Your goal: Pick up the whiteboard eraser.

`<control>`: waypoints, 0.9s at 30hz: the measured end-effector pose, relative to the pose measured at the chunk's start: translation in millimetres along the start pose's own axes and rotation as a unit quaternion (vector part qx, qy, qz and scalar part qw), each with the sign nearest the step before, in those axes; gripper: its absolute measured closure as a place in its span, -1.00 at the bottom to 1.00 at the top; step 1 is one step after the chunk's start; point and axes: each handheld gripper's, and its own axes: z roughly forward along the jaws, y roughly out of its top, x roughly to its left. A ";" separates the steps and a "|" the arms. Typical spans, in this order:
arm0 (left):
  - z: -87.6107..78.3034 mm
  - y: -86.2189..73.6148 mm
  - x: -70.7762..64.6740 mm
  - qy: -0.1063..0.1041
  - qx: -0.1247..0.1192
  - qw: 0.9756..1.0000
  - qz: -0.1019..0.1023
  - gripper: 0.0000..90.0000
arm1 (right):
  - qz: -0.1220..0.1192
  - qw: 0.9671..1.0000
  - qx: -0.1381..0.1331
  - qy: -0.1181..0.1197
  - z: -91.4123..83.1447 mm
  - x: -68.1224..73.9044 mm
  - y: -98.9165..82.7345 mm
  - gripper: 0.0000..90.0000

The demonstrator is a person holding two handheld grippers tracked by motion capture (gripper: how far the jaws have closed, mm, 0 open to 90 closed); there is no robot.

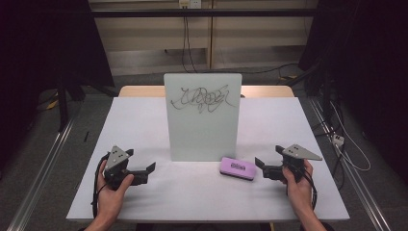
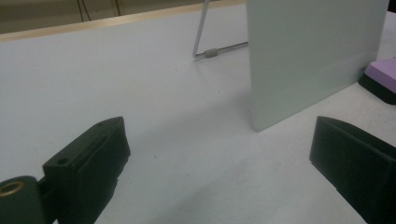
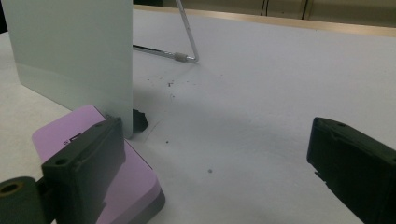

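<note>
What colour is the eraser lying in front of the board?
The eraser has a purple top and a black underside, clearest in the right gripper view.

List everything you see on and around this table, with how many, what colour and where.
whiteboard: one, white with black scribble, upright at table centre
eraser: one, purple top, black base, in front of the board's right corner
wire stand: one, metal, behind the board
table: one, white top
left gripper: one, black, jaws open, near left, empty
right gripper: one, black, jaws open, just right of the eraser, empty
hands: two, one holding each gripper
</note>
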 end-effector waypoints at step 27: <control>-1.5 2.2 -8.6 -0.011 -0.005 1.000 0.008 -0.89 | -0.008 1.000 0.003 0.008 -0.1 6.1 7.5 -0.77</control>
